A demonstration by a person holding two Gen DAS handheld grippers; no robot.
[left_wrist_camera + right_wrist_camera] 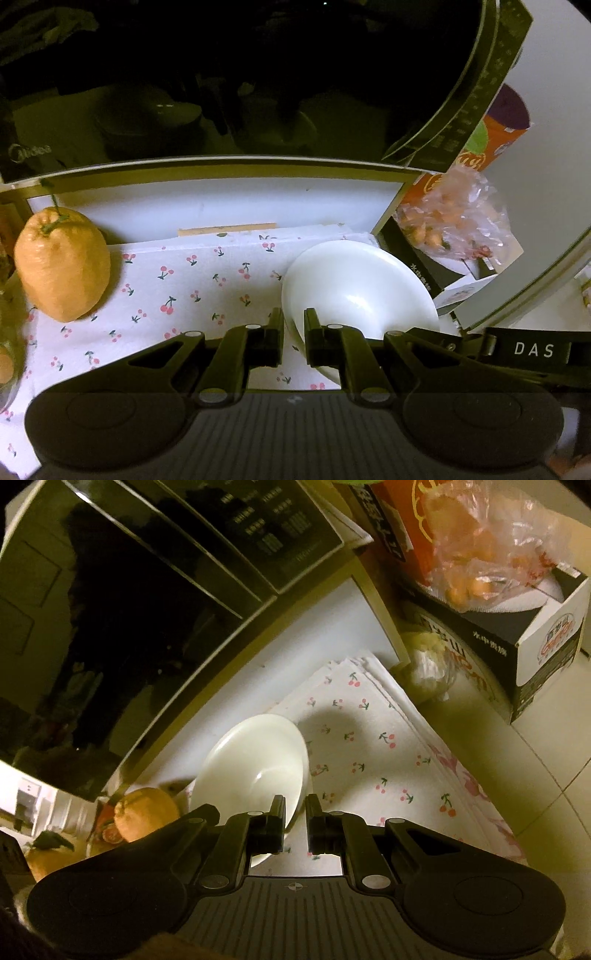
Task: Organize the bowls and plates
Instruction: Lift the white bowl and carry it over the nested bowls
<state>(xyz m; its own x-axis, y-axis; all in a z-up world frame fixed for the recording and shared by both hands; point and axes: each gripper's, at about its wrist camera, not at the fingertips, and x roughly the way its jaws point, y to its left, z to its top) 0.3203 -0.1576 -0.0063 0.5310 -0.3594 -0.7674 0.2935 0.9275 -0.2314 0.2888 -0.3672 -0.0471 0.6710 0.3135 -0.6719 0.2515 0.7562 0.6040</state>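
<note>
Grippers left (pixel 294 325) and right (pixel 295 810) each pinch opposite rims of the white bowl (pixel 354 291) over the cherry-print cloth (pixel 192 280); lifting evenly would keep it level.

We see a white countertop (pixel 221 206) carrying a dark glass-fronted microwave oven (pixel 221 92) at twelve o'clock. A white cherry-printed cloth (pixel 177 288) covers its middle, and a bumpy orange citrus fruit (pixel 62 266) rests on that cloth at nine o'clock.
</note>
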